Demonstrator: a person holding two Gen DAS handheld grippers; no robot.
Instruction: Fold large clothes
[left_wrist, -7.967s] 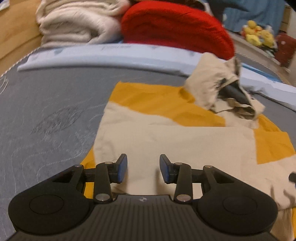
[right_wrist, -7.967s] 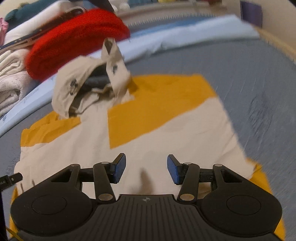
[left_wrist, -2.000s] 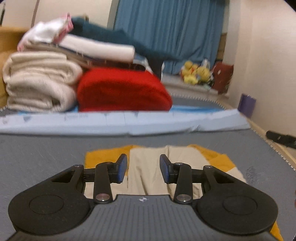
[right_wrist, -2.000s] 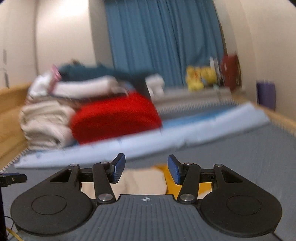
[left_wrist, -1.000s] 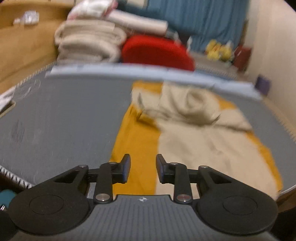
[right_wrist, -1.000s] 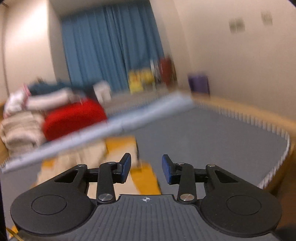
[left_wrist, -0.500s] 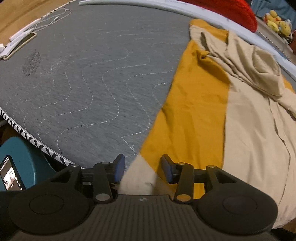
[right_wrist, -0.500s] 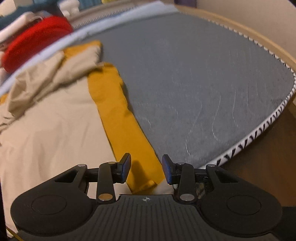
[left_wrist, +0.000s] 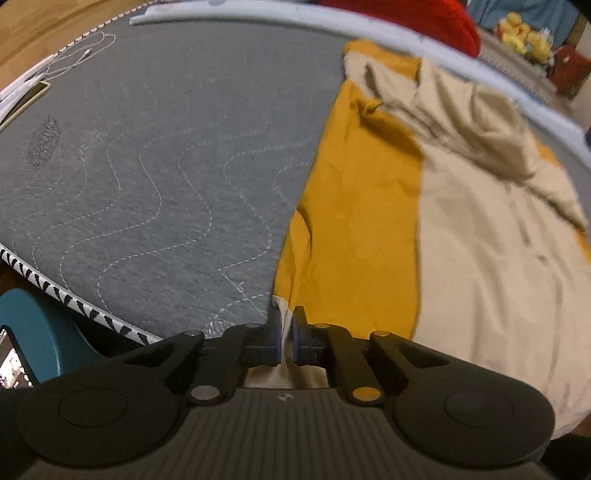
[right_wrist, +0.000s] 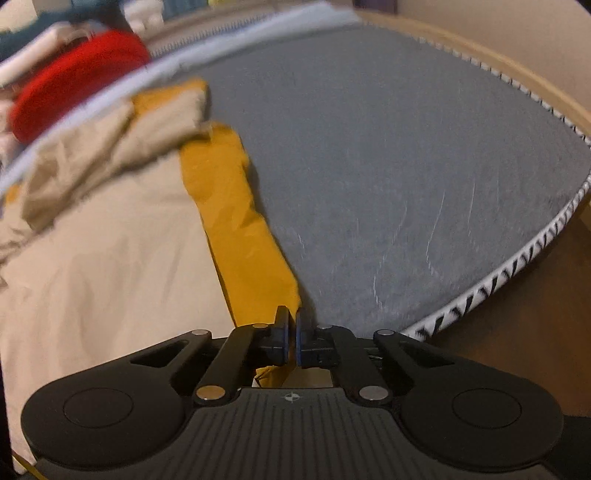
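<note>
Mustard-and-cream garment (left_wrist: 461, 240), a large piece of clothing, lies spread on a grey quilted mattress (left_wrist: 166, 166), its far end bunched in cream folds near the pale blue sheet edge (left_wrist: 443, 44) and its near hem reaching the mattress's front edge. Yellow bands run down both long sides, with the cream panel between them. At the near left corner, the left gripper (left_wrist: 284, 334) has just closed its jaws, which now pinch a sliver of cream fabric at the hem between the blue pads. At the near right corner, the right gripper (right_wrist: 290, 336) has likewise just closed, its jaws pressed together on the end of the yellow side strip, which shows again below the pads. White wavy stitching crosses the bare mattress to the left of the garment, and black-and-white piping trims its edge. A red folded blanket (right_wrist: 74, 88) and stacked pale linens sit beyond the sheet. White cables (left_wrist: 81, 51) lie at the mattress's far left corner, and yellow soft toys (left_wrist: 524, 33) show in the background.
</note>
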